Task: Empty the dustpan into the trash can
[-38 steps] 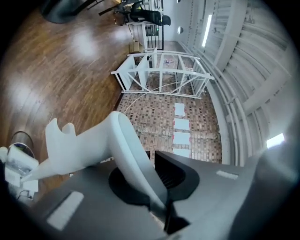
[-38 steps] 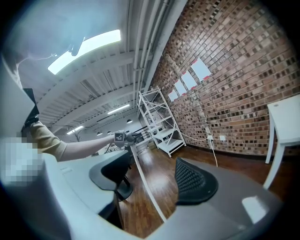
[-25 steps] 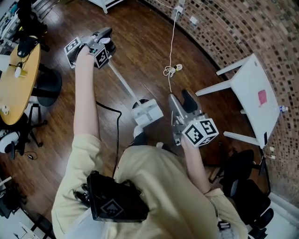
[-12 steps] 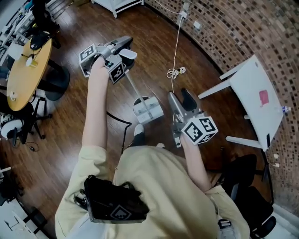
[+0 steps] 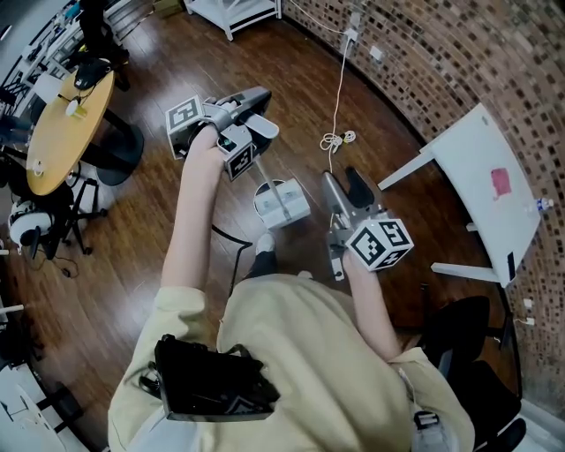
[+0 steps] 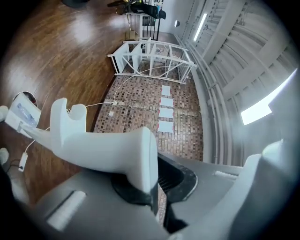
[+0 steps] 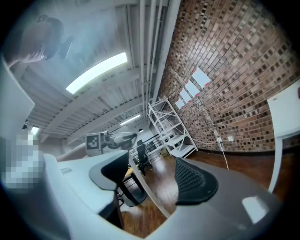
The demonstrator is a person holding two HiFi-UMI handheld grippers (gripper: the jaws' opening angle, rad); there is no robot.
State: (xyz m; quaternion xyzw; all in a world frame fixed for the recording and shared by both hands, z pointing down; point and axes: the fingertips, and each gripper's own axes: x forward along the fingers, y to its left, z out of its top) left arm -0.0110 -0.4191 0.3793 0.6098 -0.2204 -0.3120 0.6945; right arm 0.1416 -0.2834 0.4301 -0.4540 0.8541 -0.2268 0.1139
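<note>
- Pretty sure this is an office or lab-type workspace in a loft-style building, not someone's home.
- Head view: brick wall [image 5: 459, 62] curving from 12 round to 3 o'clock, dark wood floor [image 5: 159, 247] everywhere.
- Round wooden table [image 5: 66, 132] at 10 o'clock with bits of gear on it, and a black office chair [image 5: 468, 353] at 4 o'clock.
- White metal shelving [image 5: 234, 11] at 12 o'clock, white table [image 5: 490, 185] at 2 o'clock.
- A cable [image 5: 335, 139] runs from a wall socket [image 5: 377, 53] at 1 o'clock.
- Right gripper view shows strip lights [image 7: 96, 72] and bare pipes [image 7: 150, 42] on an open ceiling.
</note>
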